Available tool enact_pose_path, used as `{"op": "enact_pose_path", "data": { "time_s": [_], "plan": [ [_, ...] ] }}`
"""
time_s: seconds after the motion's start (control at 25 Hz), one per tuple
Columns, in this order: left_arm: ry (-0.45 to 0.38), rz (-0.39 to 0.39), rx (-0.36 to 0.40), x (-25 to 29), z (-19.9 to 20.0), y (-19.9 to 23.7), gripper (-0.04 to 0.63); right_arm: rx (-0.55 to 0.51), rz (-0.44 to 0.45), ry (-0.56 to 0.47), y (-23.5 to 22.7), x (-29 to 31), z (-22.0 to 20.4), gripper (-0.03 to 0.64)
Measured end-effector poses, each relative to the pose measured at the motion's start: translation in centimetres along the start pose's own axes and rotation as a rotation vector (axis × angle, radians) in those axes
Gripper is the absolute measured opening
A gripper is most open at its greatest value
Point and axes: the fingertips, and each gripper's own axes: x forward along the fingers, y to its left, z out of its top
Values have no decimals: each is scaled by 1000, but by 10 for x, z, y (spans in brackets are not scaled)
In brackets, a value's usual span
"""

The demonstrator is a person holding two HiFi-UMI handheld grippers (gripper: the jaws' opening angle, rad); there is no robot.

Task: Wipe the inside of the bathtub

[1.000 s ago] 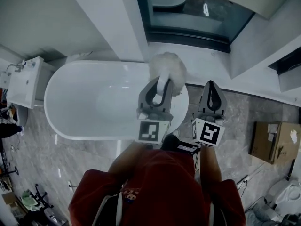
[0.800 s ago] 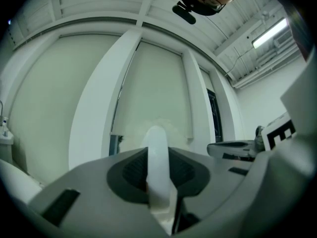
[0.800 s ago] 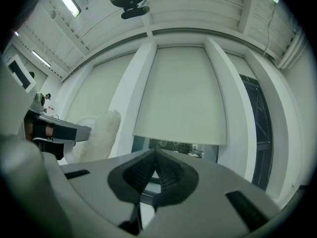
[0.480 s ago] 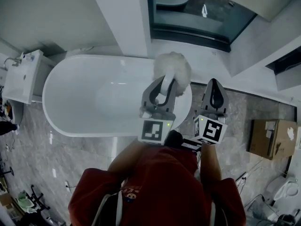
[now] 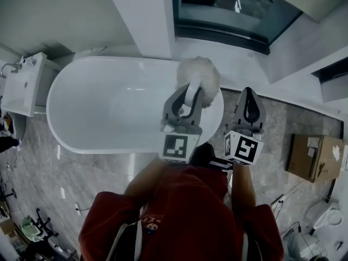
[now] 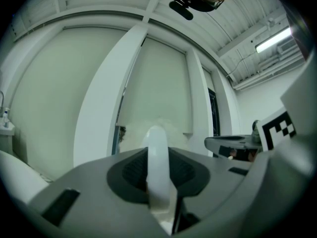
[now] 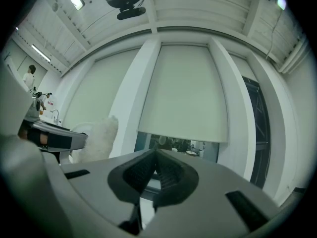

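The grey marbled floor (image 5: 81, 178) fills most of the head view, and the white oval bathtub (image 5: 109, 110) stands on it against a pale wall, its long side running left to right. We see smooth white surface inside the tub. The only thing over it is the fluffy white duster head (image 5: 198, 75), which sits at the tub's right end by the far rim; we cannot tell whether it touches the surface.

Beyond the tub runs a dark window (image 5: 228, 15). At the tub's left end stands a white washbasin unit (image 5: 22, 88), just beside the rim. Well apart on the right, a cardboard box (image 5: 314, 157) rests on the floor, and we cannot make out what it holds.

The left gripper (image 5: 186, 94) hangs above the tub's right end. In the left gripper view, the left gripper (image 6: 158, 155) has its jaws clenched on the duster's white handle (image 6: 157, 167), which rises between them towards the fluffy head.

The right gripper (image 5: 248, 95) is over the floor, just outside the tub's right end and beside the left one. In its own view, the right gripper (image 7: 156, 158) has its jaws pressed together with nothing between them, and the fluffy head (image 7: 101, 138) shows off to its left.
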Motion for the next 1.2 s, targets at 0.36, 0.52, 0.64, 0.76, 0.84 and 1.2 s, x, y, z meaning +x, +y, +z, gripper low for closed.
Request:
{"op": "enact_pose_path", "data": {
  "time_s": [0.36,0.52,0.64,0.76,0.84,1.2],
  "plan": [
    [80,64,-17,40,-38,-10,97,8,84,34,-23,40,-38,11],
    [131,98,-28,59,-60,-12,97,2,140,53,-27,61,-55,11],
    [178,121,-40,72,-83,-11,97,5,176,68,-27,73,-71,11],
    [229,145,-55,83,-110,-10,97,10,209,98,-30,82,-93,11],
    [266,154,-52,89,-131,-8,97,18,227,120,-31,88,-110,11],
    [436,185,-95,109,-243,-1,97,22,318,211,-26,113,-196,11]
  ]
}}
